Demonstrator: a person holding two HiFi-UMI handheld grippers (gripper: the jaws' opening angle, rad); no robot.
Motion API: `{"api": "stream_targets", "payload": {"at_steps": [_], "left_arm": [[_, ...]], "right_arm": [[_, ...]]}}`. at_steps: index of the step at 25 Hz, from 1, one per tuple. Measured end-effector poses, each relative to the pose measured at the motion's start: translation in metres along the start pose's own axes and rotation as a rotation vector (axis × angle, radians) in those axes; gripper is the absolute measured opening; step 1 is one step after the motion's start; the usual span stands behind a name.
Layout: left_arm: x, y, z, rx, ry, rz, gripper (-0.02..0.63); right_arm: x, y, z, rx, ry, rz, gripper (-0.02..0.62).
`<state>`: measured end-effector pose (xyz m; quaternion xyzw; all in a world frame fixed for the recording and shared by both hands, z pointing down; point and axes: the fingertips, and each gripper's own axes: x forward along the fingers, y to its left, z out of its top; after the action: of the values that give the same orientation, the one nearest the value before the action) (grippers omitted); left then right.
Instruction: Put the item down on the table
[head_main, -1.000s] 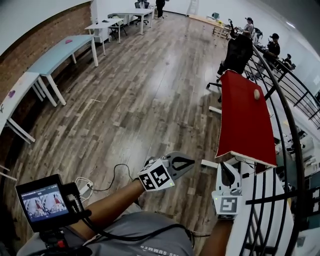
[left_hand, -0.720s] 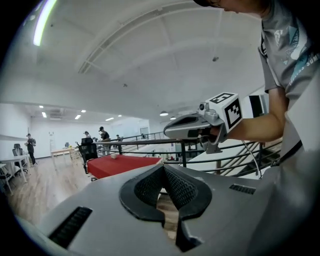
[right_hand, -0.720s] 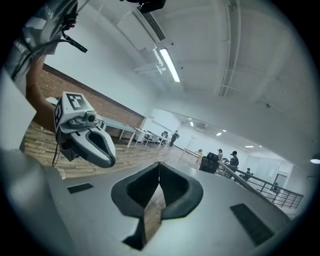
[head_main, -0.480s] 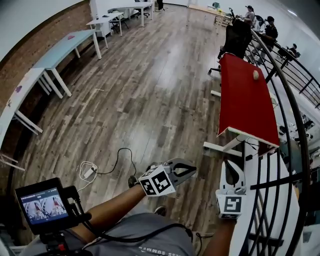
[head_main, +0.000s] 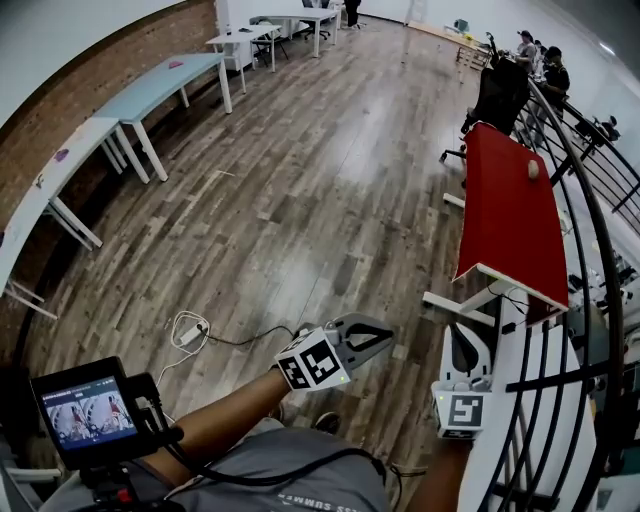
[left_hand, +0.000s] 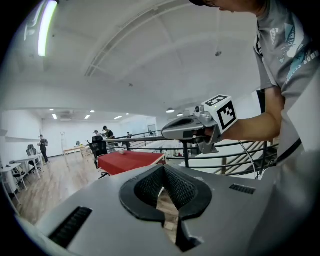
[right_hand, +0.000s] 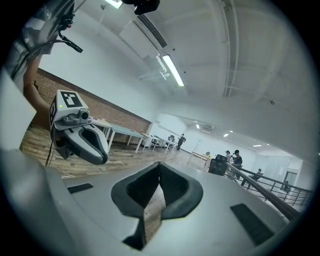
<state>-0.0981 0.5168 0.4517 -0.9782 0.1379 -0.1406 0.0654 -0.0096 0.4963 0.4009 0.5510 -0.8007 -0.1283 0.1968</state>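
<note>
My left gripper (head_main: 386, 334) and right gripper (head_main: 458, 332) are held side by side above the wooden floor, both shut and with nothing in them. In the left gripper view the jaws (left_hand: 163, 168) meet at their tips and the right gripper (left_hand: 172, 131) floats ahead. From the right gripper view, its own tips (right_hand: 159, 164) are closed and the left gripper (right_hand: 95, 147) hangs at the left. A red-topped table (head_main: 508, 220) stands ahead to the right, beyond both grippers. A small pale item (head_main: 533, 170) lies on its far end.
A black railing (head_main: 592, 300) curves along the right side. Pale blue tables (head_main: 155, 85) line the brick wall at the left. A cable and plug (head_main: 190, 334) lie on the floor. A black chair (head_main: 498, 95) and people stand beyond the red table. A small monitor (head_main: 88, 415) sits at lower left.
The view has drifted, so the red table sits further right and further off in the frame. Both grippers keep their places and stay shut.
</note>
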Motion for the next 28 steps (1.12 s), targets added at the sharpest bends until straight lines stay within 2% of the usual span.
{"api": "stream_targets", "payload": {"at_steps": [6,11,17,21,28], "left_arm": [[-0.071,0.014,-0.02,-0.044,-0.032,0.023,-0.005],[-0.14,0.031,-0.045,-0.039,-0.052,0.037,-0.005],[-0.198,0.063,-0.091,-0.053,-0.063,0.046,-0.005],[-0.193,0.06,-0.092,-0.06,-0.054,0.031,-0.005],[-0.185,0.054,-0.082,-0.067,-0.06,0.008,-0.005]], "right_arm": [[0.008,0.07,0.044,-0.024,0.007,0.022,0.003],[0.03,0.139,0.091,0.005,-0.019,0.023,0.005],[0.069,0.212,0.098,-0.04,0.022,0.045,0.003],[0.067,0.214,0.083,-0.086,0.058,0.073,0.003],[0.062,0.207,0.091,-0.089,0.066,0.073,0.003]]}}
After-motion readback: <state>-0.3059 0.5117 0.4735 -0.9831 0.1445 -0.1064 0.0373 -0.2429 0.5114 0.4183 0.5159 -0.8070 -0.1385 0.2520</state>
